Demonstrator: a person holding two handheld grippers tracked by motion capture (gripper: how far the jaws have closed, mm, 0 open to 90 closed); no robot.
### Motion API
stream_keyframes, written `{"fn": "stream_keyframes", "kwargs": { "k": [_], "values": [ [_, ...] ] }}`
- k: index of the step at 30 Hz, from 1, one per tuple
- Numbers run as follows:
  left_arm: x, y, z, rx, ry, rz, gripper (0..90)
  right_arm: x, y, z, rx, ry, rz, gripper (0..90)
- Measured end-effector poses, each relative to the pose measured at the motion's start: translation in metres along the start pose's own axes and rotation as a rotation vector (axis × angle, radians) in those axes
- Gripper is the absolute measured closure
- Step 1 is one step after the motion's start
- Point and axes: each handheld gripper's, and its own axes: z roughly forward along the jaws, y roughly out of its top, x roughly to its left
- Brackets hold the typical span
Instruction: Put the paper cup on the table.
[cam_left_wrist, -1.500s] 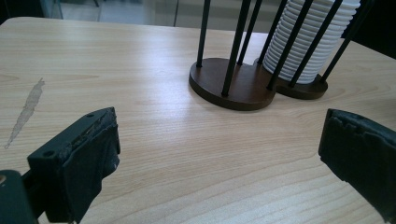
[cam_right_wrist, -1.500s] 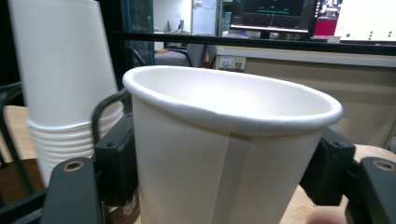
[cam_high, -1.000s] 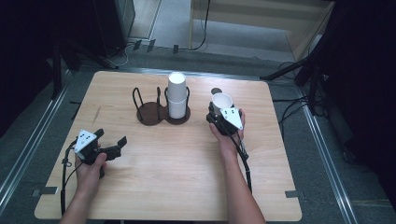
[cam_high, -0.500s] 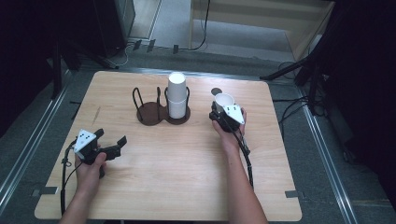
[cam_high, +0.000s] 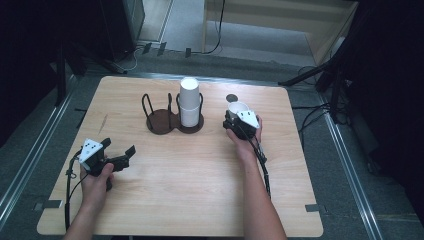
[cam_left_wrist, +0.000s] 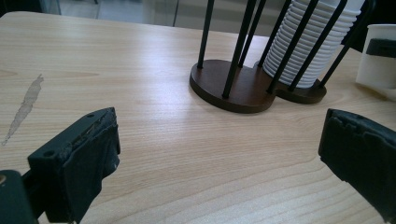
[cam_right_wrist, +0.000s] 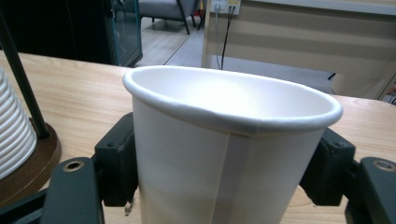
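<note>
- Left hand (cam_high: 95, 175): it comes in from the near left, forearm pointing far, and rests low over the surface (cam_high: 200, 200). Its gripper (cam_high: 120, 156) points right toward the holder, jaws wide apart with nothing between them.
- Holder (cam_high: 162, 120): one, mid-far on the surface. It has two round dark wooden bases joined side by side, with thin black wire uprights. The left ring stands empty.
- Stack (cam_high: 189, 102): one stack of white paper cups, upside down in the right ring, tapered, with ribbed rims layered down its side.
- Right hand (cam_high: 245, 142): it reaches in from near, right of centre, forearm angled slightly left, and its gripper (cam_high: 235, 119) points far.
- Cup (cam_right_wrist: 229, 154): one single white paper cup, smooth, with a rolled rim and a side seam. It stands upright just right of the holder, mouth up. The black padded jaws are clamped on its two sides; they have just eased slightly wider, yet the pads press the wall.
- Surface: pale wood, straight grain, rounded corners, with one grey scuff at the left.
</note>
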Motion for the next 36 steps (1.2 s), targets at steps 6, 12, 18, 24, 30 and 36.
{"fn": "stream_keyframes", "kwargs": {
  "k": [6,12,18,24,30,36],
  "values": [
    [0.0002,0.0000,0.0001,0.000,0.002,-0.001,0.0,0.0011,-0.0015,0.0008,0.026,0.005,-0.013,26.2],
    [0.0002,0.0000,0.0001,-0.001,0.002,-0.005,0.0,0.0016,-0.0019,-0.0006,0.039,-0.013,0.001,24.9],
    [0.0003,0.0000,0.0000,0.000,0.002,-0.002,0.0,0.0015,-0.0027,-0.0028,0.044,-0.007,0.009,24.1],
    [0.0003,0.0000,0.0001,-0.001,0.002,-0.003,0.0,0.0007,-0.0032,-0.0044,0.046,0.004,0.012,22.9],
    [0.0003,0.0000,0.0000,-0.001,0.002,-0.002,0.0,0.0002,-0.0032,-0.0059,0.054,0.015,0.015,19.5],
    [0.0003,0.0000,0.0000,-0.001,0.002,-0.001,0.0,-0.0007,-0.0030,-0.0070,0.057,0.027,0.019,15.1]
  ]
}}
